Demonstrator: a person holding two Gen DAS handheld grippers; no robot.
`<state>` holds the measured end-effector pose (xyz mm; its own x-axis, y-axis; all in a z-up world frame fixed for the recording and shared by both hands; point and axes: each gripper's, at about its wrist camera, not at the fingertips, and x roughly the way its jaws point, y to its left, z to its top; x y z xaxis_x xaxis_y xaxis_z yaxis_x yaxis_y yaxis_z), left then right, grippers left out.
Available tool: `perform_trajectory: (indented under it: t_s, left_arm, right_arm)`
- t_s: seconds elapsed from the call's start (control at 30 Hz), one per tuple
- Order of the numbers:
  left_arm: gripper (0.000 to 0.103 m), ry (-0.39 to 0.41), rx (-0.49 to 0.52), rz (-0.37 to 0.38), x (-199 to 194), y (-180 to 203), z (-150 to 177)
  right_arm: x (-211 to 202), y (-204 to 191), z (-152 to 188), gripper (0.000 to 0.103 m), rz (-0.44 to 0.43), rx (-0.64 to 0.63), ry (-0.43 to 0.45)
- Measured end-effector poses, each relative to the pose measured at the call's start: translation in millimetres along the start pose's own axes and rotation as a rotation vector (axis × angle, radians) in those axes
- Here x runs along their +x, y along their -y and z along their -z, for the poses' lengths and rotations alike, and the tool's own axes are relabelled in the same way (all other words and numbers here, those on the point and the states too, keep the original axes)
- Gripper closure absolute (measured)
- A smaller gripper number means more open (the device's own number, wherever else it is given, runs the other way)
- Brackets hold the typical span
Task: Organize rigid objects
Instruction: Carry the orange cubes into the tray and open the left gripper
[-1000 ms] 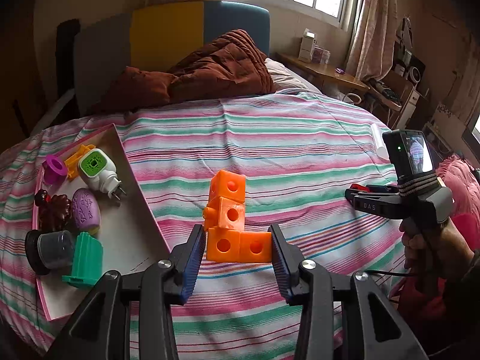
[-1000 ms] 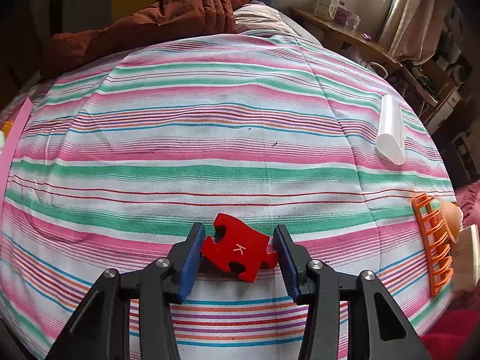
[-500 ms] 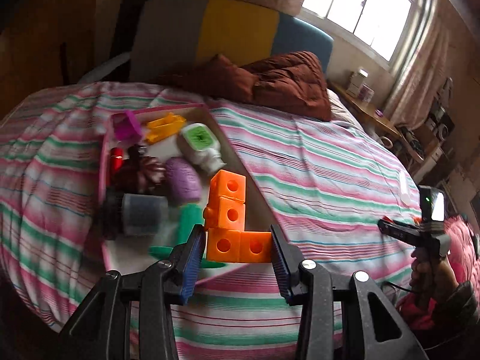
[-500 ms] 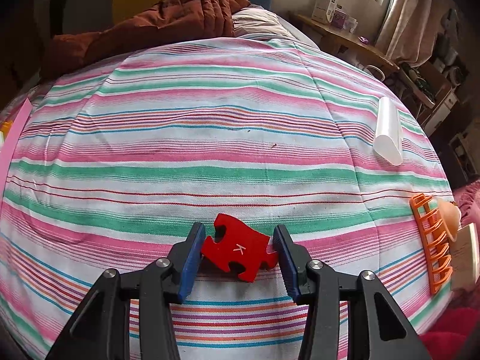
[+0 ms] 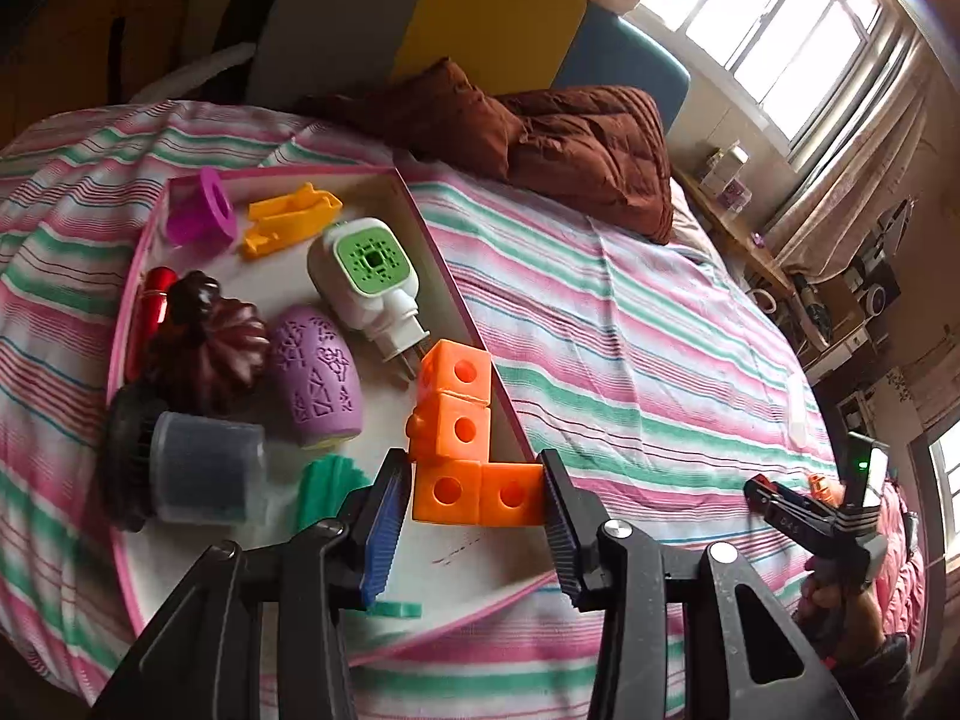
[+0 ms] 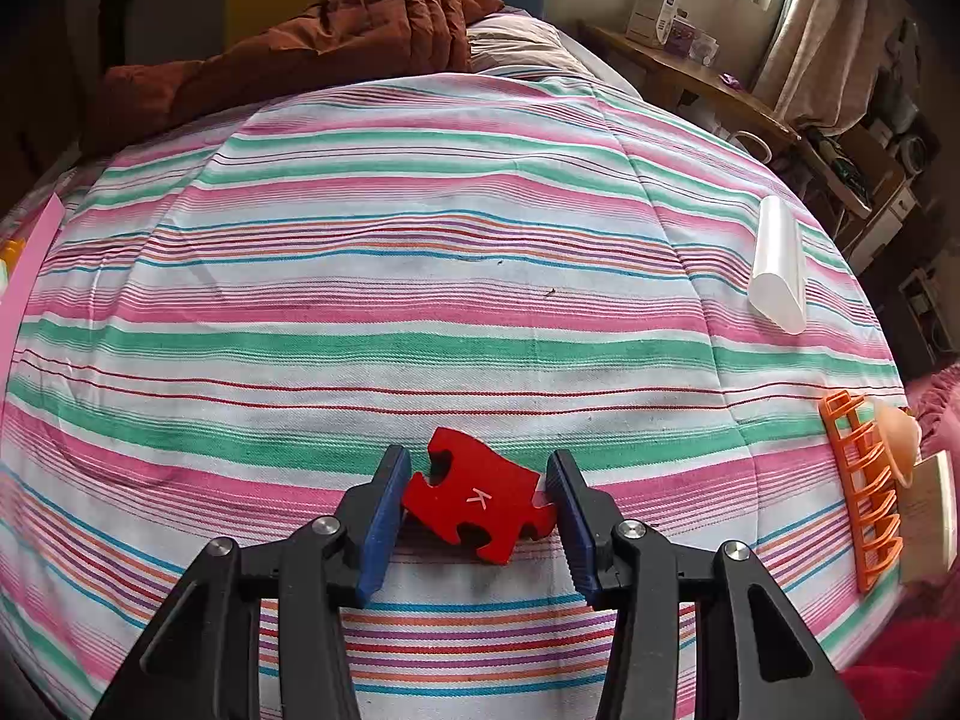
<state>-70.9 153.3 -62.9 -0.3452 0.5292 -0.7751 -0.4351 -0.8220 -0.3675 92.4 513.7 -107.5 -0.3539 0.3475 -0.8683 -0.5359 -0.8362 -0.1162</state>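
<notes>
Nearest in the left wrist view, the left gripper (image 5: 477,501) pinches the orange block piece (image 5: 465,441) by its two bottom cubes, one pad on each end, with two more cubes stacked above the left one. The piece hangs over the near right part of the pink-rimmed tray (image 5: 447,282), just inside its right wall.

In the right wrist view, the right gripper (image 6: 480,498) grips a red puzzle piece (image 6: 480,498) marked K, tilted between the pads, above the striped bedspread (image 6: 420,276) and well apart from the tray, whose pink edge shows only at that view's far left.

Just beyond the blocks in the tray lie a green comb-like piece (image 5: 327,483), a grey cap (image 5: 204,468), a purple egg-shaped thing (image 5: 315,375) and a white plug-in device (image 5: 369,276), its prongs close to the top cube. Farther back sit a dark ridged object (image 5: 210,348), a red cylinder (image 5: 149,312), a yellow clip (image 5: 288,219) and a magenta ring (image 5: 204,213).

The likely step is setting the blocks down in the tray. The risks:
- The free patch of tray floor is small, so a careless lowering could knock the plug or land on the green piece.
- Released across the right wall, the L-shape could tip out onto the bed.
- The stacked cubes show a seam and might separate if bumped.
- The puzzle piece is held askew and could twist free.

On the bed's right side wait a white tube (image 6: 780,264) and an orange rack (image 6: 864,480).
</notes>
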Motion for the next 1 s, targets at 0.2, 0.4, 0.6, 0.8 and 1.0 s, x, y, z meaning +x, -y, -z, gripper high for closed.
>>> perform_trajectory:
  t_s: [0.2, 0.4, 0.6, 0.8, 1.0]
  left_arm:
    - [0.060, -0.046, 0.001, -0.019, 24, 2, -2]
    - [0.059, -0.069, 0.005, -0.054, 34, -2, 0]
    - [0.059, -0.040, 0.050, -0.080, 23, 3, 4]
    - [0.059, 0.010, 0.083, -0.140, 1, 12, 13]
    - [0.059, 0.062, 0.101, -0.229, -27, 13, 26]
  right_arm:
    - [0, -1, 0, 0.055, 0.000, 0.000, 0.000]
    - [1, -1, 0, 0.055, 0.000, -0.001, 0.001]
    - [1, -2, 1, 0.055, 0.003, -0.005, 0.003]
    - [1, -3, 1, 0.055, 0.005, -0.009, 0.005]
    - [-1, -1, 1, 0.055, 0.001, -0.002, 0.008]
